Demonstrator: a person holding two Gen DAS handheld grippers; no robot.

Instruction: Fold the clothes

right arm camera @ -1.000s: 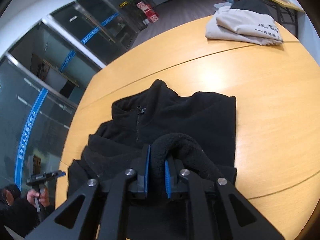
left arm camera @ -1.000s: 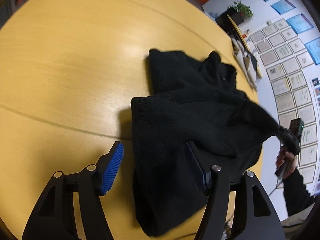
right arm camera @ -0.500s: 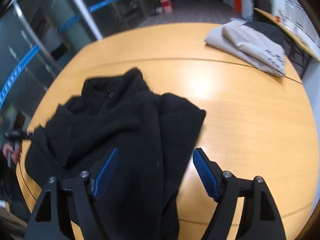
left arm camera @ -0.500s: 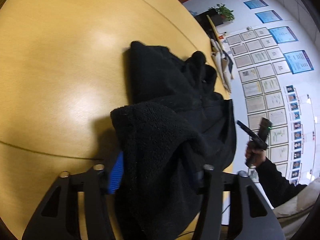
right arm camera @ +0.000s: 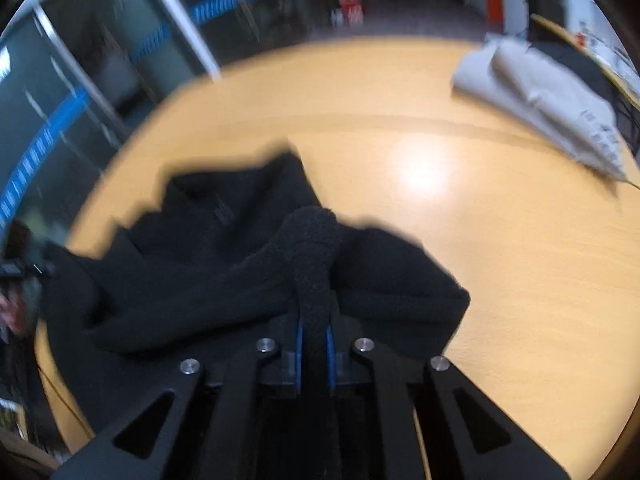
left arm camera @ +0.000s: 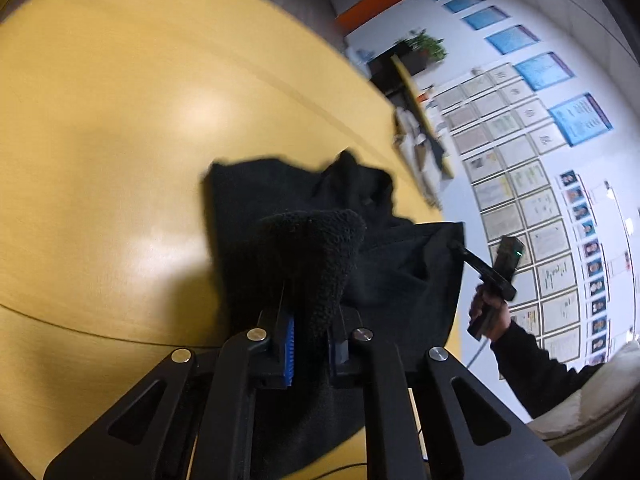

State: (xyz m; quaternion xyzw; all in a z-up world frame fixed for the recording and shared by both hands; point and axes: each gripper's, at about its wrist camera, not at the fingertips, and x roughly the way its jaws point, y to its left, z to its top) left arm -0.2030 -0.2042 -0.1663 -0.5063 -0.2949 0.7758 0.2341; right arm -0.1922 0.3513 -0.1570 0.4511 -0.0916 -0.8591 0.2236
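A black fleece jacket lies bunched on the yellow wooden table. My left gripper is shut on a thick fold of the fleece at the near edge and holds it raised. In the right wrist view the jacket spreads left with its collar and zip at the back. My right gripper is shut on a narrow roll of the fleece. The right gripper also shows in the left wrist view, held in a hand at the jacket's right corner.
A folded grey garment lies at the far right of the table. Glass partitions stand beyond the table's far left edge. A wall of framed papers is off to the right.
Both grippers have closed on the fleece: the left was open around it, the right was open half a second ago. The jacket is now pulled up at both grips.
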